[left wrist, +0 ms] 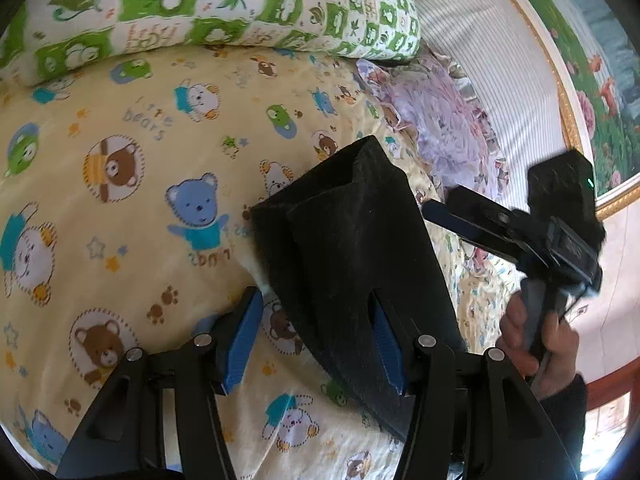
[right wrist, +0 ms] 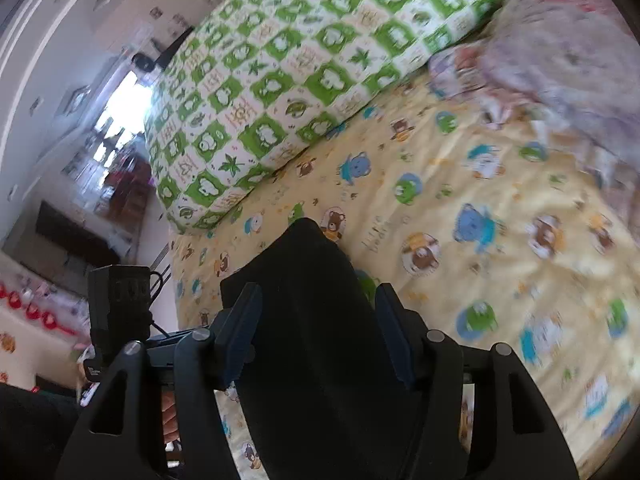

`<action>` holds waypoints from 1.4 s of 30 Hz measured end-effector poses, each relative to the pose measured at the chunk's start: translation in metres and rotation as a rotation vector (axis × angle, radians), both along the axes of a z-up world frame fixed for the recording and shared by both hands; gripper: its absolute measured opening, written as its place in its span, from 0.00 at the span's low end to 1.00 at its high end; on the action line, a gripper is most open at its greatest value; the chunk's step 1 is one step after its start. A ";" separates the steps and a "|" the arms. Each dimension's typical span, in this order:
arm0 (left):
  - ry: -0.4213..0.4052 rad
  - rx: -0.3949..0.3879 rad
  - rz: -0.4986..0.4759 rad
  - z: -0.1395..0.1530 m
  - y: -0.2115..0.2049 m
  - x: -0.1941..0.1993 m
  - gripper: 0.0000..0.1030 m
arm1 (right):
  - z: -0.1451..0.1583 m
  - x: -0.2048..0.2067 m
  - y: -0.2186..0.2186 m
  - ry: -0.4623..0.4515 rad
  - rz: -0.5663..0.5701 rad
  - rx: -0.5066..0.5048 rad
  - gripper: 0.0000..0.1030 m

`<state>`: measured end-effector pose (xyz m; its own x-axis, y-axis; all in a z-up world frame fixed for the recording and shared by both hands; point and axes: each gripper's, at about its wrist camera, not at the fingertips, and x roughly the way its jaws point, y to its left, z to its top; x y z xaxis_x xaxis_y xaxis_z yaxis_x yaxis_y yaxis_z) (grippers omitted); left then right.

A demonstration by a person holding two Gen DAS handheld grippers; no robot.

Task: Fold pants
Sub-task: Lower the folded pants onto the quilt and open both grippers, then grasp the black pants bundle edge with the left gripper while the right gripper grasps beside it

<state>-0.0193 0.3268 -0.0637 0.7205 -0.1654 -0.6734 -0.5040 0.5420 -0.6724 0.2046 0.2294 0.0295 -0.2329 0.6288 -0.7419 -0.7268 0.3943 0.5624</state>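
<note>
Black pants [left wrist: 344, 264] folded into compact bundle, lying on bed's yellow bear-print sheet [left wrist: 120, 208], below green checked pillow [left wrist: 224, 4].

Left tool [left wrist: 316, 344] spread wide; right finger overlaps bundle edge, not gripping. Right tool [right wrist: 320, 336] also spread, bundle between fingers, no pinch seen. In left view right tool [left wrist: 452, 216] hangs beside bundle.

Risks:
- finger snags top layer on pull-back, fold springs apart
- soft mattress, bundle tips
- right view blurred, contact unclear
</note>
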 end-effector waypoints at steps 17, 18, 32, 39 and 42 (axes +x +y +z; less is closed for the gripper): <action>-0.079 0.026 -0.013 0.022 -0.004 0.012 0.17 | -0.006 -0.010 0.024 -0.045 0.045 -0.024 0.26; -0.099 0.030 -0.018 0.030 -0.008 0.012 0.17 | 0.001 -0.009 0.019 -0.051 0.038 -0.010 0.25; -0.247 0.131 -0.168 0.120 -0.080 0.022 0.16 | 0.093 -0.028 -0.091 -0.095 -0.147 0.157 0.23; -0.282 0.144 -0.239 0.144 -0.118 0.028 0.16 | 0.113 -0.038 -0.144 -0.109 -0.235 0.221 0.23; -0.287 0.149 -0.272 0.150 -0.135 0.032 0.16 | 0.116 -0.042 -0.167 -0.109 -0.272 0.248 0.23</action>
